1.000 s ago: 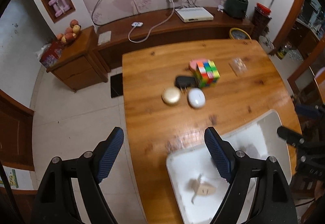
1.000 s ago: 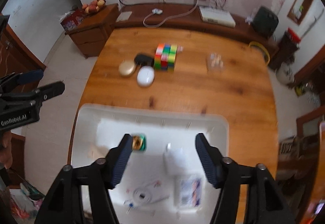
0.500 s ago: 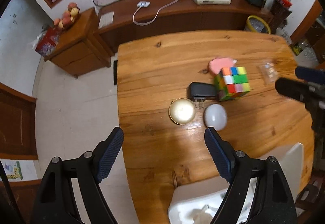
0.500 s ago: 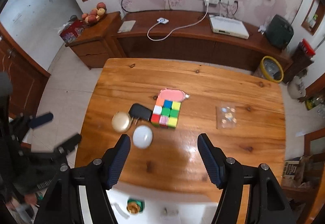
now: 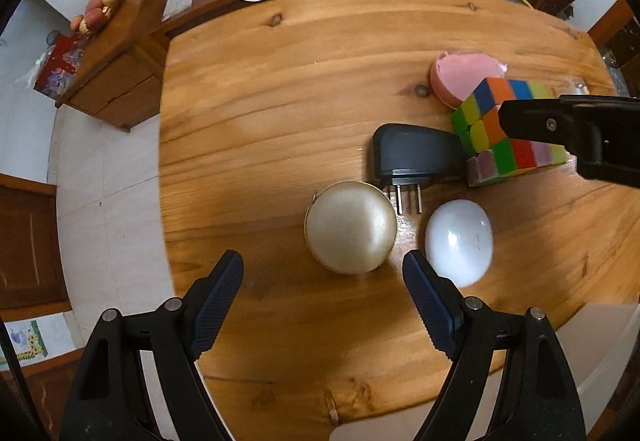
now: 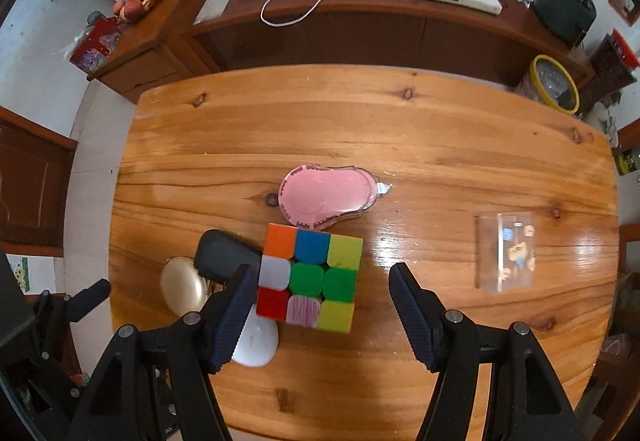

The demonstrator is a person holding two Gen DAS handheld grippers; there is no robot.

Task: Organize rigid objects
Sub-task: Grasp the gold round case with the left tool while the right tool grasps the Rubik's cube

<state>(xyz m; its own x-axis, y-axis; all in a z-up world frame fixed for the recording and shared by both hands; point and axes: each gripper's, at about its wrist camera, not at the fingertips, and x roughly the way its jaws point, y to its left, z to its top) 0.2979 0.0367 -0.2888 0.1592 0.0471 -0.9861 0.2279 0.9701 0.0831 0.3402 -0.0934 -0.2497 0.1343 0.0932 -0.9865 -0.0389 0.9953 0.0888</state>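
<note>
On the wooden table point(image 5: 280, 89) lie a round gold case point(image 5: 351, 227), a white oval case point(image 5: 459, 241), a black plug adapter point(image 5: 414, 155), a colour cube point(image 5: 508, 137) and a pink tape dispenser point(image 5: 464, 71). My left gripper point(image 5: 322, 281) hangs open above the table, just in front of the gold case, nothing between its fingers. In the right wrist view the colour cube point(image 6: 310, 277) lies between the tips of my right gripper point(image 6: 322, 289), which stands open above it. The pink dispenser point(image 6: 326, 197) lies just behind the cube; the gold case point(image 6: 184, 289) and adapter point(image 6: 224, 257) lie to its left.
A clear plastic card holder point(image 6: 506, 253) lies on the table's right side. A white tray point(image 5: 592, 361) sits at the near right edge. A low wooden cabinet point(image 6: 360, 25) with a white box and cable stands behind the table; a side cabinet point(image 6: 136, 49) is at the left.
Both grippers have moved forward from over the white tray and sunk toward the objects. The objects now look much larger; the tray has dropped out of the right wrist view.
</note>
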